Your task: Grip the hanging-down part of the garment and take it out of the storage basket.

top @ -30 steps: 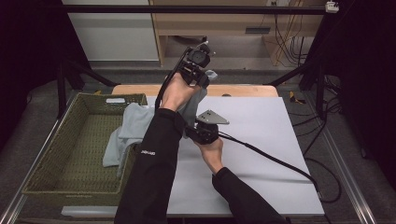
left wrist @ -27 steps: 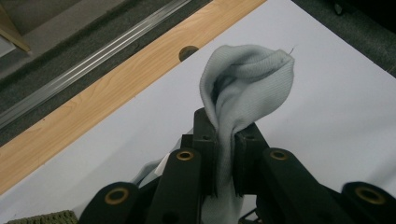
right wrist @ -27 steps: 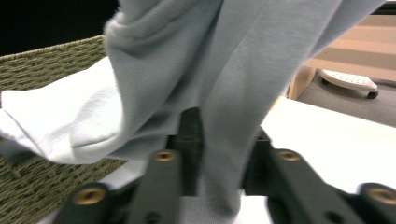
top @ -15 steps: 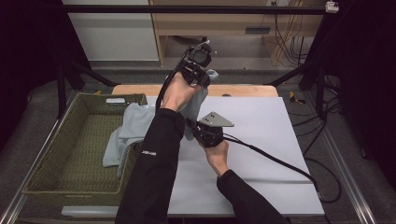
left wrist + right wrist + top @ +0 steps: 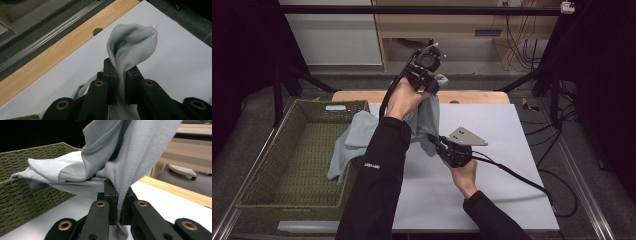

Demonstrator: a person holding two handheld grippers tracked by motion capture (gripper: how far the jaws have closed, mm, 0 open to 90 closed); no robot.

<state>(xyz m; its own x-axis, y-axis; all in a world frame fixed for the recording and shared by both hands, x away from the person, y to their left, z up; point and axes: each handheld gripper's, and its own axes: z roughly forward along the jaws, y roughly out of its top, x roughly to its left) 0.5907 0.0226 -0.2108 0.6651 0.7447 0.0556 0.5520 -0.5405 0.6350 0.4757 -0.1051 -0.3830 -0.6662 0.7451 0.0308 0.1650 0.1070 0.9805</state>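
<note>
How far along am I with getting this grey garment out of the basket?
Done: both grips are made. The left gripper is shut on the garment's cuff and held high; the right gripper is shut on a lower fold. In hand: lifting. Left: one end of the cloth hangs over the basket's rim, so it probably needs pulling onto the white table.

A white-topped counter (image 5: 492, 190) with a light wooden edge (image 5: 472, 96) at 12 o'clock stands on grey floor (image 5: 257, 125). Beyond it, wooden furniture (image 5: 452, 25) and a white panel (image 5: 332, 35) line the back. Black cables (image 5: 519, 45) hang at 1 o'clock, and darkness flanks both sides.
</note>
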